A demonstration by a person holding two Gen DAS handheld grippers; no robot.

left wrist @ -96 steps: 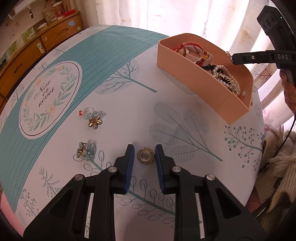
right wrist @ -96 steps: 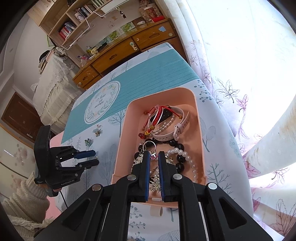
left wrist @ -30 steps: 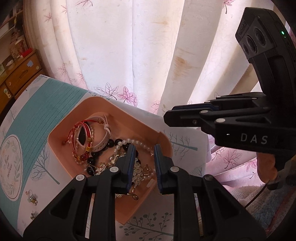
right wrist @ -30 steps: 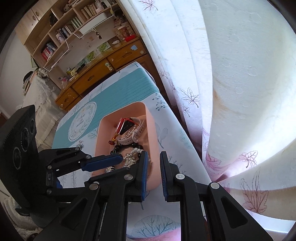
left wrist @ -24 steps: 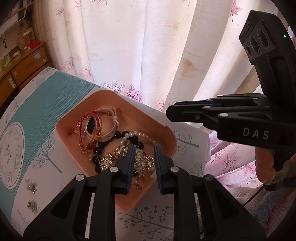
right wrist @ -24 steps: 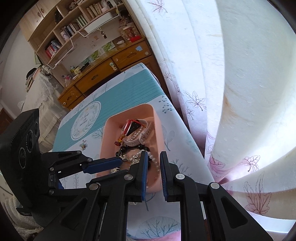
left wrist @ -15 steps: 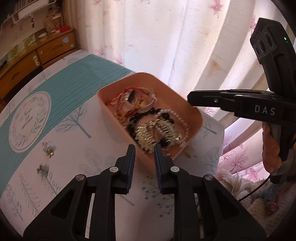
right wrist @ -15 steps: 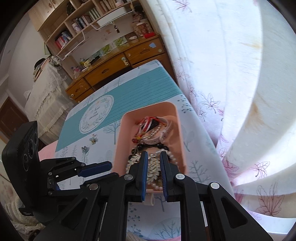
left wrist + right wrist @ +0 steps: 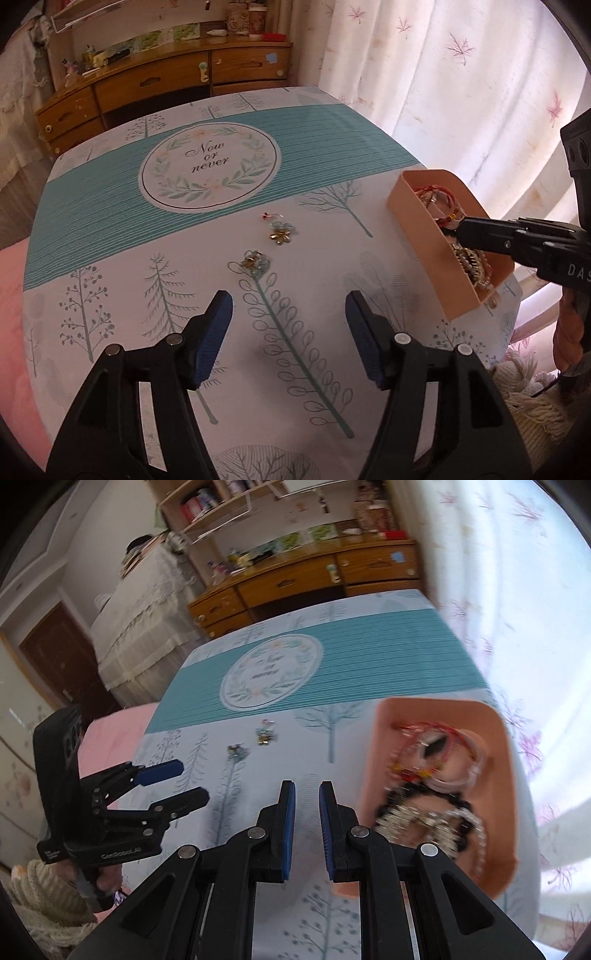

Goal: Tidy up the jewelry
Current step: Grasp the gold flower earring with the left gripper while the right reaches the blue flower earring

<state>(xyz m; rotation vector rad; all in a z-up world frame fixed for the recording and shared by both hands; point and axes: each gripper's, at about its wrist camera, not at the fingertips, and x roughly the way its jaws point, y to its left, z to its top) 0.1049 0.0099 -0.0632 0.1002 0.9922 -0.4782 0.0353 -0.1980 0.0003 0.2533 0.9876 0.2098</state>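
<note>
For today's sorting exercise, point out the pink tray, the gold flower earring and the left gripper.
pink tray [image 9: 417,218], left wrist view, near side wall.
gold flower earring [image 9: 280,236], left wrist view, its petals.
left gripper [image 9: 288,332], left wrist view, midway between fingertips.

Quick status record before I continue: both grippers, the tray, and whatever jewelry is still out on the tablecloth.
left gripper: open, jaws have just been opening, nothing between them, over bare tablecloth
right gripper: shut, empty, beside the tray
tray: pink, near the table's right edge, holds bracelets, beads and pearls
loose jewelry: two pieces on the cloth
flower earring: the nearer one, ahead of the left gripper
gold flower earring: just beyond it, below the "Now or never" circle
left to do: both earrings still outside the tray
</note>
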